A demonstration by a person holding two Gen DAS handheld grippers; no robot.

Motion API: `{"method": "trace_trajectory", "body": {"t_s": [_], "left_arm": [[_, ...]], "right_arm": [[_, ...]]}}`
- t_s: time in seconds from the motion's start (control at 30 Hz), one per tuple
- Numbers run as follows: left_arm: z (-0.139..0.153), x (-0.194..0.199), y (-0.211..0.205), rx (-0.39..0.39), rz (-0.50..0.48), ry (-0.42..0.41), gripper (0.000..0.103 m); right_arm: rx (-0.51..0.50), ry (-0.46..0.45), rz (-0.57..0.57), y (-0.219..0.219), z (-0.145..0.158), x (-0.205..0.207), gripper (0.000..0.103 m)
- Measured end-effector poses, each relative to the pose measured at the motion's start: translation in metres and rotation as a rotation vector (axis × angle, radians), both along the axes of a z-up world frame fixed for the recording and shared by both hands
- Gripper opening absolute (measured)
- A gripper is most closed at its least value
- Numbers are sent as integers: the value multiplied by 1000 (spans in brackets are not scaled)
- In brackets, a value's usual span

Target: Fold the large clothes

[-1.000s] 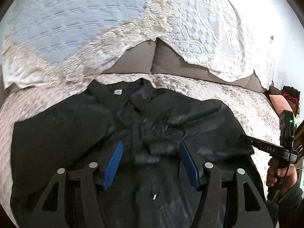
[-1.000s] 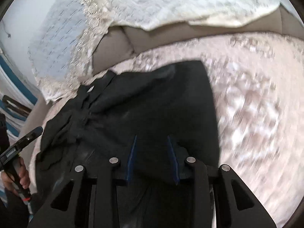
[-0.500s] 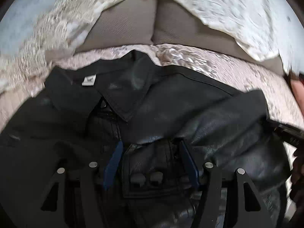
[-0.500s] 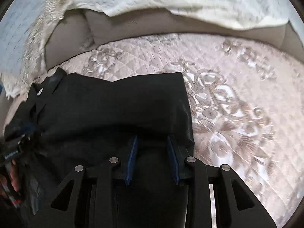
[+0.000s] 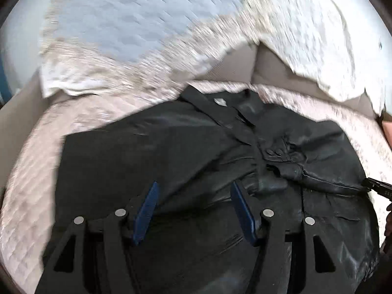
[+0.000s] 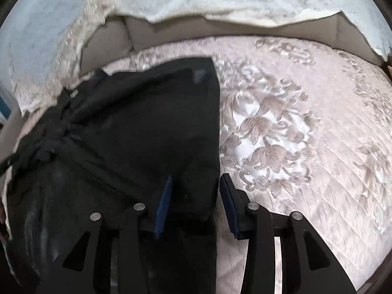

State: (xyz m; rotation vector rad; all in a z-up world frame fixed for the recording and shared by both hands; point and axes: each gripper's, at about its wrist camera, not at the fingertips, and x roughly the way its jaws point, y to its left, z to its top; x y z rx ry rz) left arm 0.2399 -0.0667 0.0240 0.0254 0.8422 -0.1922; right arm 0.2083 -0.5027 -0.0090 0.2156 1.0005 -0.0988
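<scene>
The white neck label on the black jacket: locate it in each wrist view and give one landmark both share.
Left wrist view: the neck label sits upper centre, just inside the collar of the black jacket.
Right wrist view: the neck label is far left, small and blurred, at the jacket's collar.
Shared landmark: the seam between the grey back cushions, behind the collar.

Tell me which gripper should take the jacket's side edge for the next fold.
Right. The right gripper is open astride the jacket's right edge. The left gripper, also open, hovers over the jacket's middle, away from any edge.
</scene>
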Motion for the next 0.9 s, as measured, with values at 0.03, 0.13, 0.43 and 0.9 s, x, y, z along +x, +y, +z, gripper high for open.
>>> {"method": "trace_trajectory", "body": {"t_s": [0.03,0.13,0.43,0.9], "left_arm": [[5,-6,13,4,18,-19,63],[5,-12,52,22,87,-35,64],[-70,13,141,15,314,134,68],[-7,-61,106,-6,206,-18,66]], "right_arm": [[-8,-11,10,3,3,-4,41],[-29,-19,26,10,4,-8,41],[-9,70,-7,2,-24,-3,42],[-7,-75,94,53,39,-70,47]]}}
